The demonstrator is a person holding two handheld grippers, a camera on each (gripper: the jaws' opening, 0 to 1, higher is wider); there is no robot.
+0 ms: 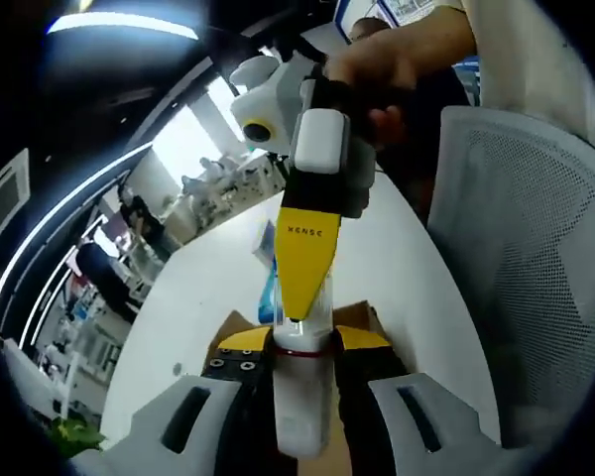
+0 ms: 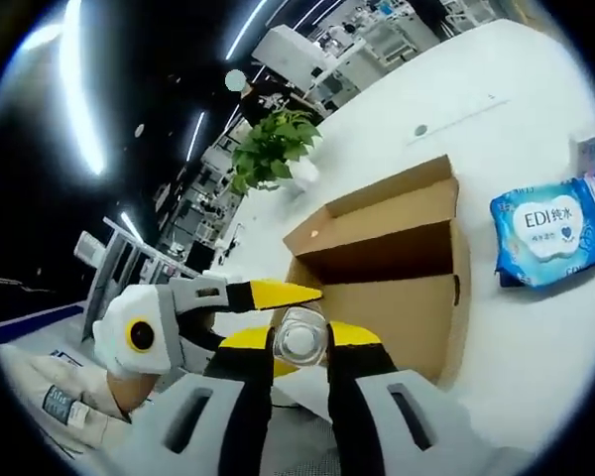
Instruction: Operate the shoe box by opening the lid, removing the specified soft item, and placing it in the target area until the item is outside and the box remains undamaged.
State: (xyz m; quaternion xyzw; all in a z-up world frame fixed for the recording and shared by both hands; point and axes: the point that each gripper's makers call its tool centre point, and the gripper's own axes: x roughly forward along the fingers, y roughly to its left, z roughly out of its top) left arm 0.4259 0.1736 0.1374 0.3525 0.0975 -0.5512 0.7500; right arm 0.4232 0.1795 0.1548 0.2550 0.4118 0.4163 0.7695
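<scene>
A clear plastic bottle (image 1: pixel 302 397) with a red ring near its neck stands between my left gripper's (image 1: pixel 302 347) yellow-tipped jaws, which are shut on it. My right gripper (image 1: pixel 307 268), held by a person's hand, comes down from above, and its yellow finger lies along the bottle's far end. In the right gripper view the bottle (image 2: pixel 302 337) is seen end-on, filling the gap of my right gripper (image 2: pixel 299 339). The left gripper (image 2: pixel 278 293) comes in from the left there. Behind it the brown cardboard shoe box (image 2: pixel 387 258) stands open on the white table. A blue wipes pack (image 2: pixel 550 228) lies to its right.
A white mesh chair (image 1: pixel 535 258) stands close on the right of the left gripper view. The white table (image 2: pixel 496 99) stretches behind the box, with a potted green plant (image 2: pixel 278 139) at its far edge. Office desks and people are farther off.
</scene>
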